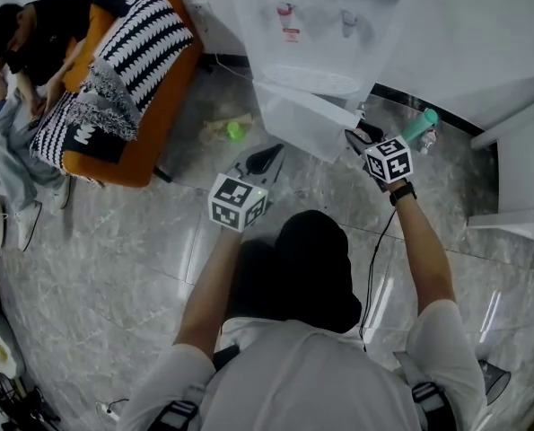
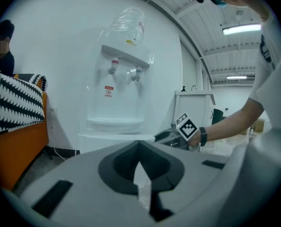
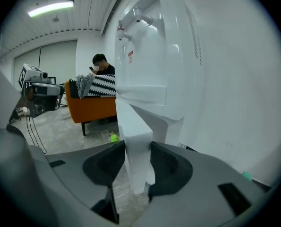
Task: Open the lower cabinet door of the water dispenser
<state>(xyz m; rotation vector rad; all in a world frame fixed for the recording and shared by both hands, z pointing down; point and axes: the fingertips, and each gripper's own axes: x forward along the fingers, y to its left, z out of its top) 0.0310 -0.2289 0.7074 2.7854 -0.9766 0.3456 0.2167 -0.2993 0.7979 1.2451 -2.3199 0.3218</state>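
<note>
Right tool [image 3: 137, 146] is closed on the free edge of the lower cabinet door [image 3: 133, 122]. A pad sits on either face and the panel stands edge-on between the jaws. The grip is at the outer edge, far from the hinge side, which is the right place to take it: most leverage, least force.

Door: a white panel already swung partway out from the lower front of the water dispenser [image 3: 166, 56], with its edge pointing toward the person.
- Judged light, thin and stiff, likely moulded plastic.
- Faces are smooth and glossy, so the pads could slide off if the pull runs straight back.
- It should be led round its hinge arc.
- The panel looks rigid enough not to flex, but the hinge may be the weak point if it is levered sideways.

The dispenser carries a bottle on top, so a hard tug might rock the whole unit. A gentle pull seems wise.

Left tool [image 2: 139, 151] has its tips together and nothing between them. It is held low, left of the door and well apart from it, taking no part.

Further out:
- Marbled floor [image 1: 141, 241].
- A small green thing [image 1: 236, 131] on the floor just left of the dispenser.
- A teal bottle [image 1: 421, 126] near the right tool by the wall.
- An orange sofa [image 1: 150, 142] with striped cushions at far left, with a person [image 1: 33, 34] seated on it.
</note>
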